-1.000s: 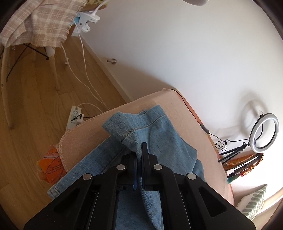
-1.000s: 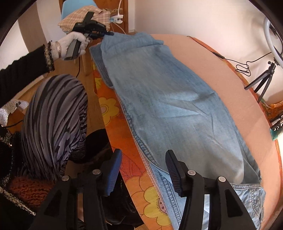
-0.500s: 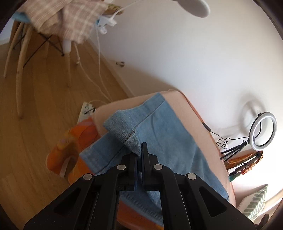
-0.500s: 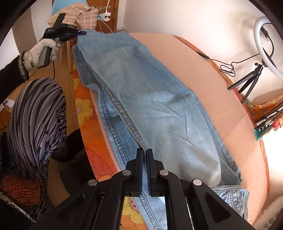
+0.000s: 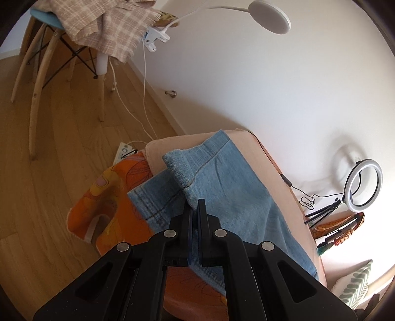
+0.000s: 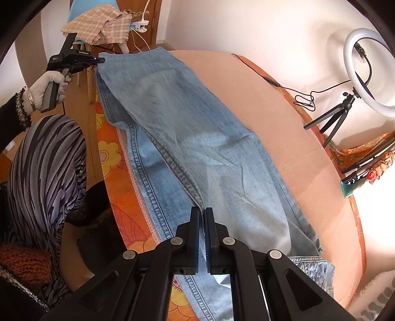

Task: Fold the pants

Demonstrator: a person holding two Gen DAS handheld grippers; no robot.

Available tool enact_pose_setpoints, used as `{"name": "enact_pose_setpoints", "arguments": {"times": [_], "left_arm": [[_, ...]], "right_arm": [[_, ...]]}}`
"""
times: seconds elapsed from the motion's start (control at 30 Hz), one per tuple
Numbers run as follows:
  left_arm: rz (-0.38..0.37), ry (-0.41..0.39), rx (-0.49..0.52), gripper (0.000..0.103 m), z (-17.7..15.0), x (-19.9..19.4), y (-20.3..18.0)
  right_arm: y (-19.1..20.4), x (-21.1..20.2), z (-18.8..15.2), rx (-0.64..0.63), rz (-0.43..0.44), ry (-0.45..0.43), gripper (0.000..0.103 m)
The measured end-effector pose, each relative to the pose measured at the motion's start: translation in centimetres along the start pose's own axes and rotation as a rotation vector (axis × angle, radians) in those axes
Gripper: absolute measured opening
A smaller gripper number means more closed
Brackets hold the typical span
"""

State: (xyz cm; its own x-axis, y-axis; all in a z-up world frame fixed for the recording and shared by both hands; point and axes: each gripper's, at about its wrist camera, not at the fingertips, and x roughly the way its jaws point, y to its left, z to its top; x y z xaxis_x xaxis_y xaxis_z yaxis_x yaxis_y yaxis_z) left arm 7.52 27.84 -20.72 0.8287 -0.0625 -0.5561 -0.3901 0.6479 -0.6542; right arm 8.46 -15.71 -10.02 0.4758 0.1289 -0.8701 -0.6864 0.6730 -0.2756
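- You had the left gripper pinched shut on the hem corner of the upper leg, and the right gripper clamped on the seam edge of the same leg nearer the waist.
- The jeans lay lengthwise on the pink bed, one leg partly over the other, with the lower leg's edge hanging over the near side onto the orange cover.
- Your left grip held only a little cloth at the corner; a firm pull could have slipped it free and dropped that end.
- If your two hands had moved unevenly, the upper leg would likely have landed skewed, its seam off the lower one.
- The creases at mid-leg could have been pressed into the fold unless you kept the cloth taut between the grippers.
- The lower leg sat close to the bed's edge, so dragging the top layer towards you risked pulling the whole pair off.
- Your knees, in the striped cloth, were just beside that edge and could have caught the hanging denim.
- On the far side, a black cable ran along the bed's rim to a ring light on its tripod; a wide swing of cloth could have snagged it.
- Past the hem end stood a chair with a plaid blanket, a clip lamp and white cords running to a power strip on the floor, all well apart from the jeans.
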Motion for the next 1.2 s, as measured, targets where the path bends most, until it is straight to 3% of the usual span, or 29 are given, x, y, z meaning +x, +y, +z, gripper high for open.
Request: {"name": "enact_pose_setpoints", "arguments": {"times": [0.23,0.5,0.57,0.6,0.63,0.67,0.8,0.87,0.9,0.97,1.2], "left_arm": [[0.028,0.022,-0.011,0.001,-1.2,0.1,1.3],[0.059,0.020,0.128,0.001,0.2,-1.3,-1.0],[0.033,0.041,0.175,0.002,0.3,-1.5,-2.6],[0.018,0.046,0.207,0.002,0.4,-1.7,-3.6],[-0.001,0.052,0.241,0.006,0.3,-1.8,-4.7],[-0.022,0.059,0.278,0.012,0.2,-1.8,-6.1],[-0.118,0.100,0.432,0.016,-0.9,-1.8,-11.8],[-0.172,0.130,0.507,0.023,-1.7,-1.7,-14.8],[-0.207,0.146,0.539,0.025,-2.2,-1.6,-16.1],[-0.272,0.187,0.589,0.037,-3.2,-1.3,-19.0],[-0.474,0.362,0.708,0.043,-7.8,0.8,-28.6]], "right_arm": [[-0.7,0.3,-0.8,0.031,-0.010,0.017,0.001],[0.3,1.3,-2.0,0.066,0.025,0.038,0.002],[-0.2,0.6,-2.5,0.131,0.052,0.006,0.014],[-0.6,-0.1,-2.9,0.172,0.059,-0.020,0.029],[-1.0,-0.8,-3.3,0.211,0.056,-0.049,0.034],[-1.5,-1.6,-3.7,0.251,0.057,-0.076,0.036],[-4.3,-4.6,-6.8,0.469,0.043,-0.174,0.041],[-6.2,-6.0,-9.1,0.596,0.031,-0.212,0.042],[-7.0,-6.5,-10.2,0.654,0.015,-0.222,0.045],[-8.8,-7.5,-12.7,0.770,-0.031,-0.240,0.059],[-13.5,-10.6,-20.1,1.039,-0.134,-0.275,0.061]]}}
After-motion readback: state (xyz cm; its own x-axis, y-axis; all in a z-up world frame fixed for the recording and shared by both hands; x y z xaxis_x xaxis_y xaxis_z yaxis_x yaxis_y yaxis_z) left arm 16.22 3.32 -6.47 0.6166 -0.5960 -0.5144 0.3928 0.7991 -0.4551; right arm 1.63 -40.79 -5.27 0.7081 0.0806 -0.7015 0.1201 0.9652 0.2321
